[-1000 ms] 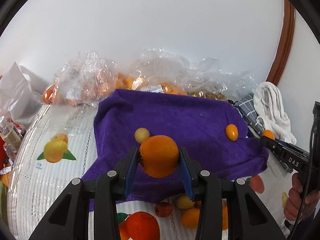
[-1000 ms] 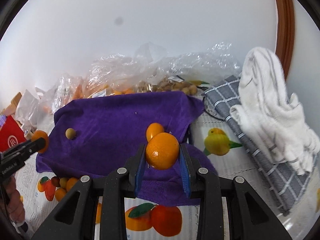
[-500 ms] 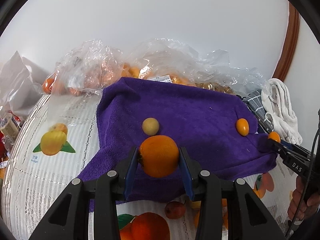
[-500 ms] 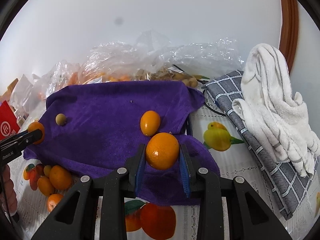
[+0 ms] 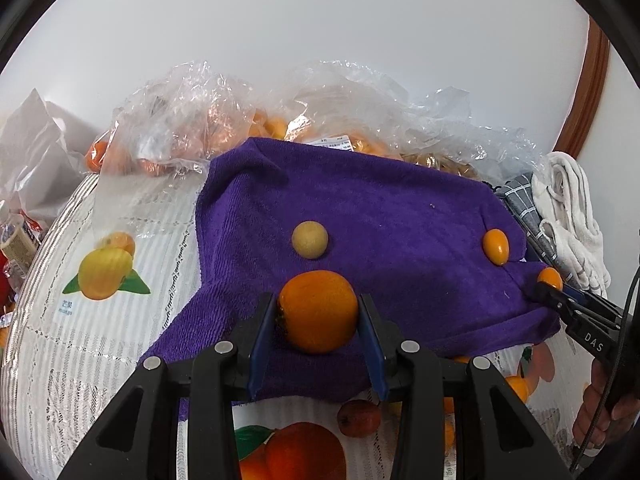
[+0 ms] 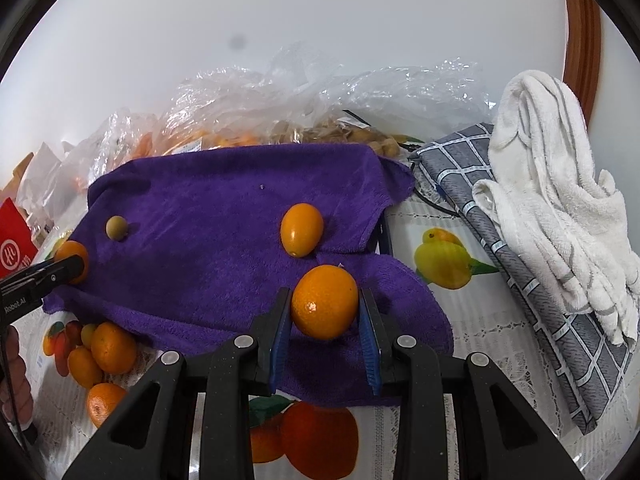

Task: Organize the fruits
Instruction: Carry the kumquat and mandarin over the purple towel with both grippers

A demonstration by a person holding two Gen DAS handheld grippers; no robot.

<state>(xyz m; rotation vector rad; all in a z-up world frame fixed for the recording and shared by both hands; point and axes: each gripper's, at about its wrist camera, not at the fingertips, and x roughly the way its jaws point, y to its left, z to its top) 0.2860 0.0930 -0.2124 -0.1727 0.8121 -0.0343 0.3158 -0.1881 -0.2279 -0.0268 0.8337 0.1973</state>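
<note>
Oranges sit in both our grippers. Our left gripper (image 5: 318,312) pinches a deep-orange fruit (image 5: 318,311) between its blue pads, held over the near edge of the purple towel (image 5: 380,208). Our right gripper (image 6: 325,304) pinches a lighter orange (image 6: 324,302) above the towel's folded right corner. On the towel lie a small tan round fruit (image 5: 309,239) and an oval kumquat (image 6: 301,230) (well apart from each other). Loose oranges (image 6: 108,350) cluster on the fruit-printed surface (image 6: 460,344) just off the towel's left front edge. Clear plastic bags (image 6: 280,112) of fruit lie behind, and a white towel (image 6: 552,184) rests on a grey checked cloth (image 6: 520,256) at right.
</note>
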